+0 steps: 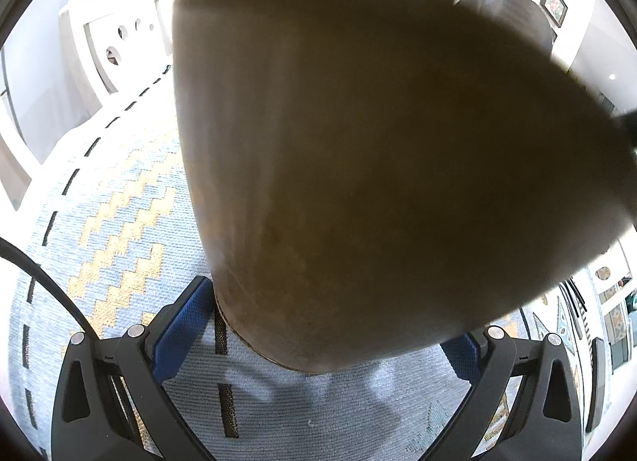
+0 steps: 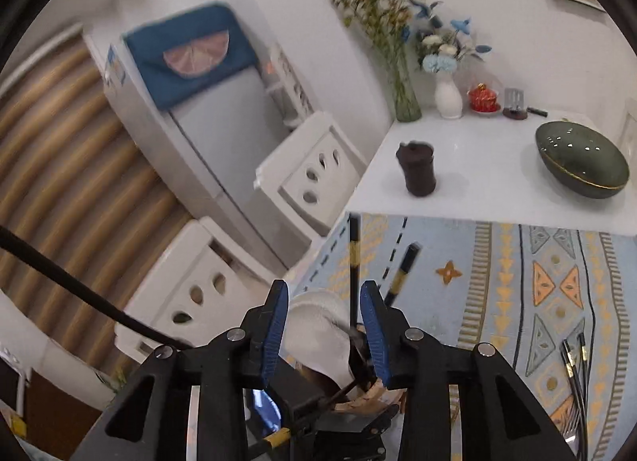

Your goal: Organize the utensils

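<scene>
Table [image 2: 477, 166] edge runs along my left with white chairs [image 2: 318, 166] crowding it, patterned cloth [image 2: 497, 282] ahead, green bowl [image 2: 581, 158] and dark jar [image 2: 416, 172] further back. My left gripper [image 1: 330, 337] is clamped on a brown holder [image 1: 378, 162] filling its view. Right gripper [image 2: 324, 321] hangs apart, pads touching nothing, over black chopsticks [image 2: 353, 262] standing up between them; forks [image 2: 573, 381] lie right.
</scene>
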`<action>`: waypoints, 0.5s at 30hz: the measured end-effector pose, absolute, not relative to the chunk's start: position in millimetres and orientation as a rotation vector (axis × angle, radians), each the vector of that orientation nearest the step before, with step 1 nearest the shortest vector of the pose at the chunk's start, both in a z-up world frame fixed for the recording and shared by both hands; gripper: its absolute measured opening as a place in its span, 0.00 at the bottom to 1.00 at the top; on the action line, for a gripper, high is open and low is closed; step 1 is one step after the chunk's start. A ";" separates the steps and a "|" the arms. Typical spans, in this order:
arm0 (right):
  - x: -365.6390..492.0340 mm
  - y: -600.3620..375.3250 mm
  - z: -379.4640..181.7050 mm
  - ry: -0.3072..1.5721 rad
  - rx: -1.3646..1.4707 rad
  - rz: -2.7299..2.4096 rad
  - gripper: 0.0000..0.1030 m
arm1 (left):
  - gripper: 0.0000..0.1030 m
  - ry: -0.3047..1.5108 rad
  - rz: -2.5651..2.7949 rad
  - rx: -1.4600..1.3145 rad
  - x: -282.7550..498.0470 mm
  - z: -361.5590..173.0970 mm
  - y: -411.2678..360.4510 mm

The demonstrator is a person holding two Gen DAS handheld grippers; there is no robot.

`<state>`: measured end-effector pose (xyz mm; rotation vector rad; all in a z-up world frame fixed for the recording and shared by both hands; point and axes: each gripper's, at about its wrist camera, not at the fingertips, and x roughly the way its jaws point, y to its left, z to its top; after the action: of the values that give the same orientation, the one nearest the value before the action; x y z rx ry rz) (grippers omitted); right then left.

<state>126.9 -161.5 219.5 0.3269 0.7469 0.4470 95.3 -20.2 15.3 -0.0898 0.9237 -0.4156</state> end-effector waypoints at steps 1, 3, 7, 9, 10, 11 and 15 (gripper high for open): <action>119.8 -172.6 228.4 0.718 0.353 0.431 0.37 | 0.99 0.924 -0.416 -0.090 95.0 15.8 -20.1; 103.5 -197.9 246.1 0.661 0.407 0.397 0.47 | 0.99 0.925 -0.412 -0.084 94.9 16.3 -19.8; 70.7 -238.7 270.3 0.583 0.413 0.321 0.56 | 0.99 0.928 -0.401 -0.062 95.0 17.4 -22.5; 56.7 -256.1 273.7 0.580 0.389 0.275 0.56 | 0.99 0.930 -0.395 -0.049 95.3 18.2 -23.2; 47.8 -267.6 271.6 0.582 0.375 0.245 0.56 | 0.99 0.931 -0.391 -0.044 95.4 18.4 -23.5; 43.9 -273.7 270.3 0.587 0.368 0.228 0.56 | 0.99 0.931 -0.387 -0.037 95.4 18.6 -23.9; 21.4 -302.5 252.7 0.656 0.301 0.105 0.56 | 0.99 0.933 -0.380 -0.025 95.8 20.4 -25.9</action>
<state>21.4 -302.4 252.7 0.3009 0.6565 0.1051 95.8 -25.9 20.4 -0.0254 0.9334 -0.3799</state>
